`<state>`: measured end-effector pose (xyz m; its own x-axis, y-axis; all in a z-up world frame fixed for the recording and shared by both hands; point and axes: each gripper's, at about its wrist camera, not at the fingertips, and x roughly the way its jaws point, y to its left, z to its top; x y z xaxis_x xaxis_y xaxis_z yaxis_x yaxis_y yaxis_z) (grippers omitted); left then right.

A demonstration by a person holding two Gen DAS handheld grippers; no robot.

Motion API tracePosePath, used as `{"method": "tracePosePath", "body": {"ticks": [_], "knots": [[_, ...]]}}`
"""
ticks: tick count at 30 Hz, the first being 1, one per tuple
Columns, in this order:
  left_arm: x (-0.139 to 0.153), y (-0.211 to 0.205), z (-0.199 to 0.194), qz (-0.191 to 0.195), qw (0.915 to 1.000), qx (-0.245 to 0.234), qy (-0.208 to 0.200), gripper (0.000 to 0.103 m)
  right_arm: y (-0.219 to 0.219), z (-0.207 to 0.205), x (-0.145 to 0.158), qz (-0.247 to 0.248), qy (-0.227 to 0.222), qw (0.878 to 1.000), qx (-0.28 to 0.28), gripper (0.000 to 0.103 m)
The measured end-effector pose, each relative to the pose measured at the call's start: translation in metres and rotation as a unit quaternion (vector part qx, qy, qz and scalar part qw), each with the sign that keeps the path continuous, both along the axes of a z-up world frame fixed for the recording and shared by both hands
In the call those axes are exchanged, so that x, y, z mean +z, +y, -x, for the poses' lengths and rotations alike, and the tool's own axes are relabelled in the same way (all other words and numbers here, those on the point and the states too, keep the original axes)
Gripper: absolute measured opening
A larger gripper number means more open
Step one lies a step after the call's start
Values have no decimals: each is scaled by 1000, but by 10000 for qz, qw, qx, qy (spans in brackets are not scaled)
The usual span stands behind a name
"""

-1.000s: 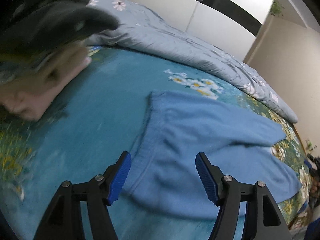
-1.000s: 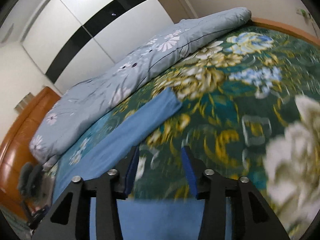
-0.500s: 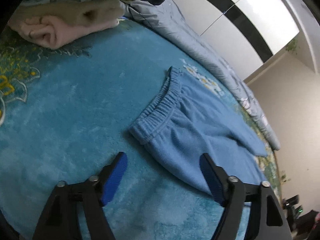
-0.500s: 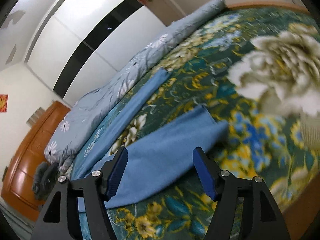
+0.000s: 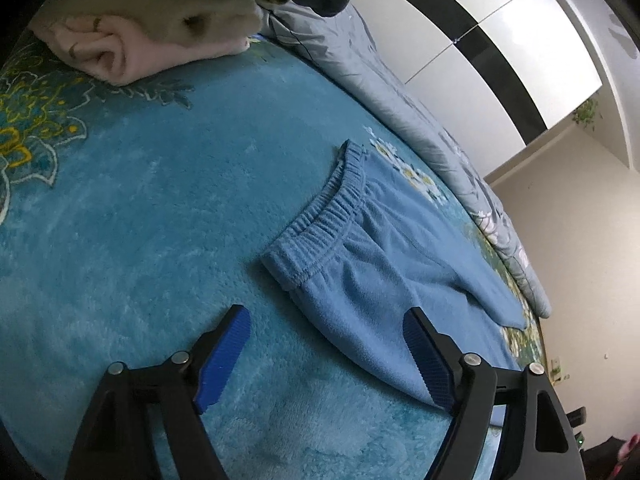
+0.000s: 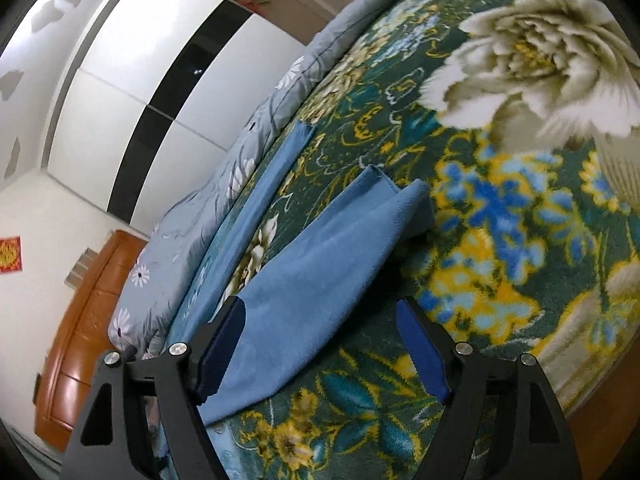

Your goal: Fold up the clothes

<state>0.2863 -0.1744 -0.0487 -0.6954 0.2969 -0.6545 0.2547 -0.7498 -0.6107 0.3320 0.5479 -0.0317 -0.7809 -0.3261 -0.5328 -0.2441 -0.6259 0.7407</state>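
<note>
Left wrist view has blue fleece pants (image 5: 384, 280) lying flat on the bed's floral blanket (image 5: 140, 220), both grippers' jaws wide and empty; looks soft and floppy, so I'd pinch the elastic waistband (image 5: 324, 220) corner.

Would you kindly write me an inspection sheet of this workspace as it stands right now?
Surface: floral plush blanket covering the bed.
Job's things: blue trousers lying flat, elastic waistband toward the left gripper, near leg's cuff partly turned over.
Clutter: stack of folded clothes; grey-blue quilt rolled along the far edge.
Grippers: left gripper open, low over the waist corner; right gripper open over the near leg.
Cables: nothing seen.
Surroundings: white wardrobe with a black band; wooden headboard.
</note>
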Motion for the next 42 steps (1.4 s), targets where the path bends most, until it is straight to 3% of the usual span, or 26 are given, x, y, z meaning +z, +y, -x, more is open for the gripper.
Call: {"method": "tracePosePath", "body": {"ticks": [2,4,7,11,12,13,15,20,26,30,36,42], "knots": [[0,0,1,-5,10000,54,46,77,3,1,-1,40,-47,9999,-87,66],[-2,-3,2,-133,9998,101,77,70,5,2,-3,124,-59,9998,-160,51],[-6,-3,8,-338,9994,17,52,47,7,6,-7,271,-73,9995,-168,45],[-13,-2,13,-527,9986,35,-3,38,1,18,-9,342,-58,9994,-50,34],[-15,-3,14,-580,9983,63,-10,35,-2,20,-9,383,-50,9993,-4,25],[-16,-4,14,-632,9980,91,-16,23,-4,21,-10,424,-40,9991,40,16],[-22,-6,14,-728,9972,172,-82,7,-10,23,-12,422,-32,9990,118,8],[-23,-11,8,-997,9948,223,37,5,-9,18,-5,635,256,9976,103,2],[26,-6,13,-1056,9915,-95,755,5,-13,35,41,595,861,9938,367,2],[50,-4,31,-1014,9898,-161,984,5,-14,64,69,526,1081,9920,375,2],[66,-10,73,-1032,9884,-44,1112,5,-12,130,96,296,949,9947,269,2],[66,-10,135,-854,9918,111,943,5,-13,222,97,30,349,9992,211,2]]}}
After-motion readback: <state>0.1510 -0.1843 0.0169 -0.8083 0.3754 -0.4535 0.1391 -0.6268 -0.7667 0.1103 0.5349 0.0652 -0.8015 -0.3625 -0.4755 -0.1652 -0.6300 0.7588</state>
